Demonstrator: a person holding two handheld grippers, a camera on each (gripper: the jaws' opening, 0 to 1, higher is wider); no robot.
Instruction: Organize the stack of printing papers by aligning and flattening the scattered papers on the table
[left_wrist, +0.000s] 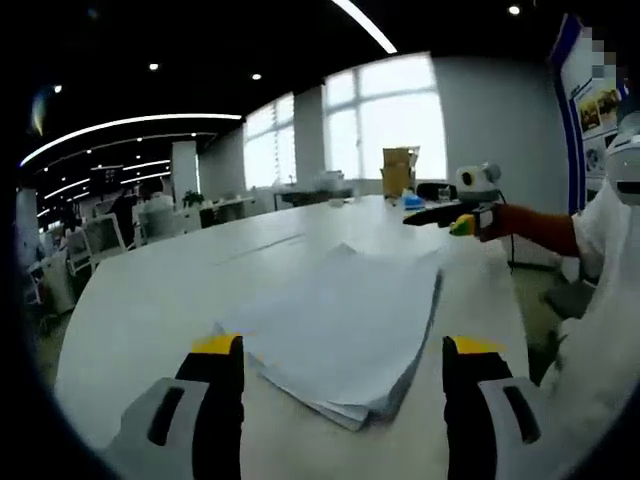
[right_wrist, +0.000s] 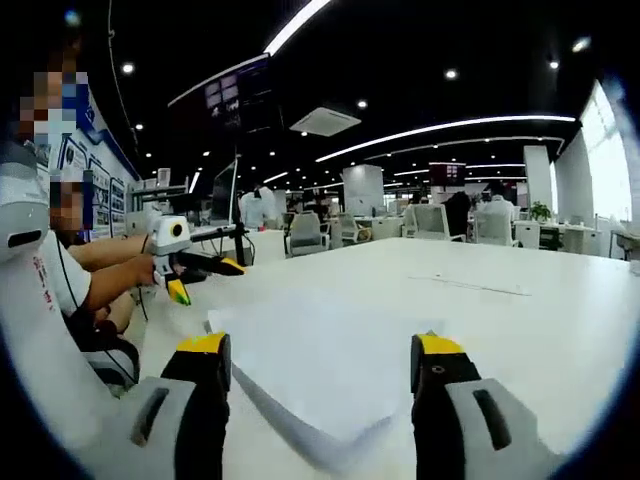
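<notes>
A loose stack of papers (left_wrist: 345, 325) lies fanned on the white tabletop (left_wrist: 150, 300), just ahead of the left tongs (left_wrist: 340, 350), which are spread wide and grip nothing. The right tongs (right_wrist: 318, 350) hang released over the sheets (right_wrist: 320, 350), perhaps just above them.

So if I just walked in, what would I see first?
Probably the messy stack of printing papers fanned out on the big white table, right in front of the left gripper. Its open yellow-tipped jaws point at the stack's near edge. The right gripper, also open, faces the papers from the other side.
</notes>
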